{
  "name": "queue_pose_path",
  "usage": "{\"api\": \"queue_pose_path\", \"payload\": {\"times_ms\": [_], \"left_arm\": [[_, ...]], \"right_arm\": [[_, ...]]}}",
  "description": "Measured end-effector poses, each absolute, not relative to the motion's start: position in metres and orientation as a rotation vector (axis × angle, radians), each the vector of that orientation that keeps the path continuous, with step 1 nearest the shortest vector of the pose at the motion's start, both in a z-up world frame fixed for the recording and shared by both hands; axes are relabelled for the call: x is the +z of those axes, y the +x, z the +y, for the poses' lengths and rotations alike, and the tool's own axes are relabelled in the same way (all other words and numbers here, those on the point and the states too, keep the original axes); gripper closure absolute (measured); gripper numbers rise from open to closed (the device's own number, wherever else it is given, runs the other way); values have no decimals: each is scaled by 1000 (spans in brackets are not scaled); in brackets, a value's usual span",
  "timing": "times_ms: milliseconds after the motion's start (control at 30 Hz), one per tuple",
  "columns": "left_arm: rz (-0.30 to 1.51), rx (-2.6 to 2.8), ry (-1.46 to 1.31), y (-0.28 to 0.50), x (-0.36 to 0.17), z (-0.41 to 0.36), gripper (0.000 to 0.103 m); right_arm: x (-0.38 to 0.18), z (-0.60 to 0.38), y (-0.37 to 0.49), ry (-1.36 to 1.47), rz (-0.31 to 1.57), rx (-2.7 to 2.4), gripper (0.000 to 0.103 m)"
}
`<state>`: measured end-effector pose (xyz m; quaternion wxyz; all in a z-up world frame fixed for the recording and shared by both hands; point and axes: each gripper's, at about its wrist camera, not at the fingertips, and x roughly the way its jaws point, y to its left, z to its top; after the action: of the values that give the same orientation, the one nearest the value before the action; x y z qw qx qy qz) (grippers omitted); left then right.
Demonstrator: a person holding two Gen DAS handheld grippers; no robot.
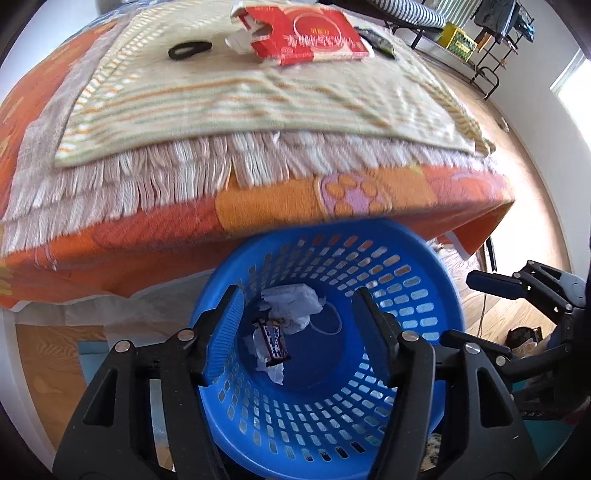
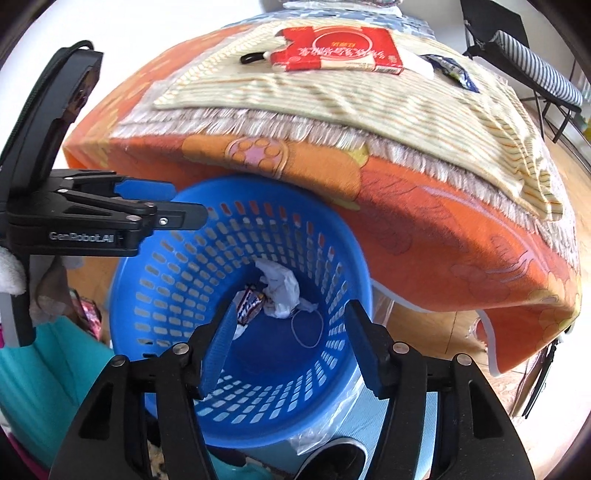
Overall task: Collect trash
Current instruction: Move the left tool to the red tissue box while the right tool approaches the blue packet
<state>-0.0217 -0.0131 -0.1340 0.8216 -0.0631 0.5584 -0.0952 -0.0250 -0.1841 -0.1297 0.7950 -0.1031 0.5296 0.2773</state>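
Nearest, the left gripper (image 1: pixel 299 332) and the right gripper (image 2: pixel 290 347) both hang over the blue basket (image 1: pixel 417 295) with jaws spread apart and nothing between them; inside the basket lie a candy wrapper (image 1: pixel 273 341) and crumpled white paper (image 1: pixel 291 301). Behind the basket is a table under an orange cloth (image 1: pixel 295 206), with a fringed striped mat (image 1: pixel 240 99) on top. Farther on the mat rest a torn red carton (image 1: pixel 314 35), a black loop (image 1: pixel 190 49) and a dark wrapper (image 2: pixel 450 70), and beyond is wooden floor (image 1: pixel 524 147) with a black metal rack (image 1: pixel 491 55).
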Motion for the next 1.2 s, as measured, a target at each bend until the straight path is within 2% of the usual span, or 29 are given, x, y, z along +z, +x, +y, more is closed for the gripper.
{"api": "queue_pose_path", "payload": {"times_ms": [633, 700, 767, 1200], "left_arm": [[1040, -180, -155, 50, -79, 15, 38], [1017, -176, -132, 60, -72, 16, 38], [995, -175, -125, 70, -65, 20, 38], [969, -191, -227, 128, -59, 40, 38]], "right_arm": [[-79, -216, 60, -17, 1017, 490, 42], [-72, -221, 70, 7, 997, 478, 40], [-68, -226, 81, 22, 973, 462, 32], [-60, -239, 166, 57, 886, 410, 31]]}}
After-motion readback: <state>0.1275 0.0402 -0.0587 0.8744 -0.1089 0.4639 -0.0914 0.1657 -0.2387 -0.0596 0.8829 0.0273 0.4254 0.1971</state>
